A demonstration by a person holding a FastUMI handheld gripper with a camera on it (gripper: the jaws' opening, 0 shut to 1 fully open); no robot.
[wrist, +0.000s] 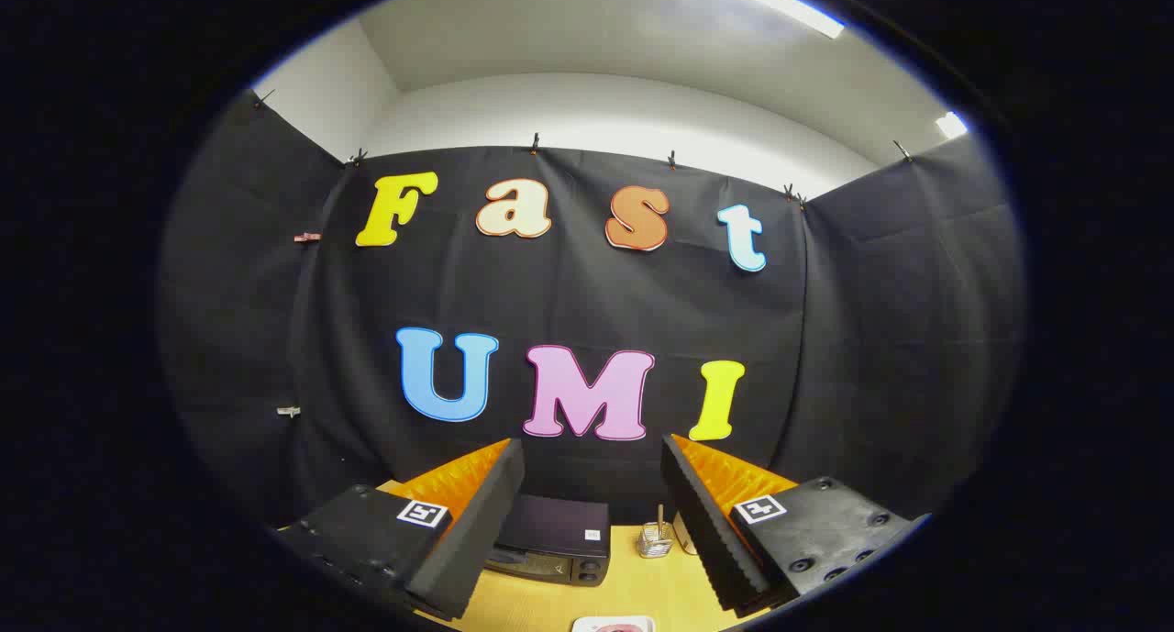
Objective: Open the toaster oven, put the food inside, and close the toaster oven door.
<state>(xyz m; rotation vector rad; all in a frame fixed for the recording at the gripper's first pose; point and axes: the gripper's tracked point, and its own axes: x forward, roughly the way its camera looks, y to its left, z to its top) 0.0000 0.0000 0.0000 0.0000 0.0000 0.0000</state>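
While the gripper (592, 513) hovers with jaws spread wide and empty, the closed black box-shaped toaster oven (553, 548) sits beyond them on the light wooden desk (633, 586), so approach its door squarely and low.

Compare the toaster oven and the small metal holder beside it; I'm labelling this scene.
The toaster oven is black, boxy and much larger; the metal holder is shiny, small and open-wired. The oven lies beyond the left finger of the open claw, the holder nearer the right. Both stand on the yellow table.
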